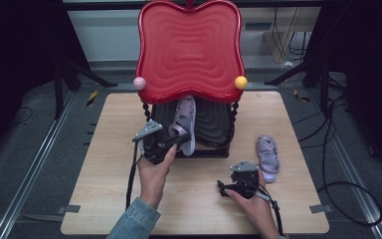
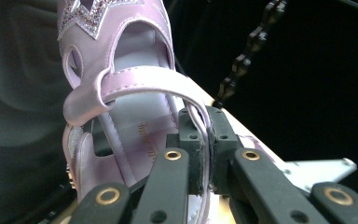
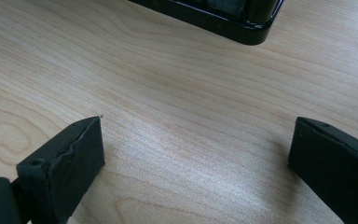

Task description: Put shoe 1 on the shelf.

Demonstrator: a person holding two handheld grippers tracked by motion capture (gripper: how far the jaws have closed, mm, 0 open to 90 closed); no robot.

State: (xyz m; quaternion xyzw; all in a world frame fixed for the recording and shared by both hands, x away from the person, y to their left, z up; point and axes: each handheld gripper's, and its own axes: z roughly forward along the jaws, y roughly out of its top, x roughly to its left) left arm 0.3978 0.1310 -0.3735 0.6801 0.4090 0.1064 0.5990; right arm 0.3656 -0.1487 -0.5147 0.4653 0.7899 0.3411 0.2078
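**Placing the First Sandal on the Rack's Lower Shelf**

Gripping a lilac sandal (image 1: pixel 185 124) by its thin side strap (image 2: pixel 204 140), the left gripper (image 1: pixel 171 143) holds the shoe toe-first over the black ribbed lower shelf (image 1: pixel 211 122) of a two-tier rack, whose red wavy top tray (image 1: pixel 189 50) hangs above it. In the left gripper view the jaws are closed tight on the strap, with the heel end and printed insole just in front of the pads. The sandal's toe already lies well in under the red tray, while its heel end reaches to the shelf's front edge; whether the sole rests fully on the shelf I cannot tell.

The step in hand looks like setting this sandal down on the lower shelf (the first of a pair, by the look of it). The next move likely calls for easing the shoe level onto the shelf, then opening the jaws without snagging the strap, and backing out clear of the twisted black post (image 1: pixel 146 112).

The second sandal (image 1: pixel 267 158) lies flat on the wooden table (image 1: pixel 104 164), to the right of the rack. Just beside it, near its heel, rests the right gripper (image 1: pixel 225 189), its jaws standing wide apart over bare wood and holding nothing.
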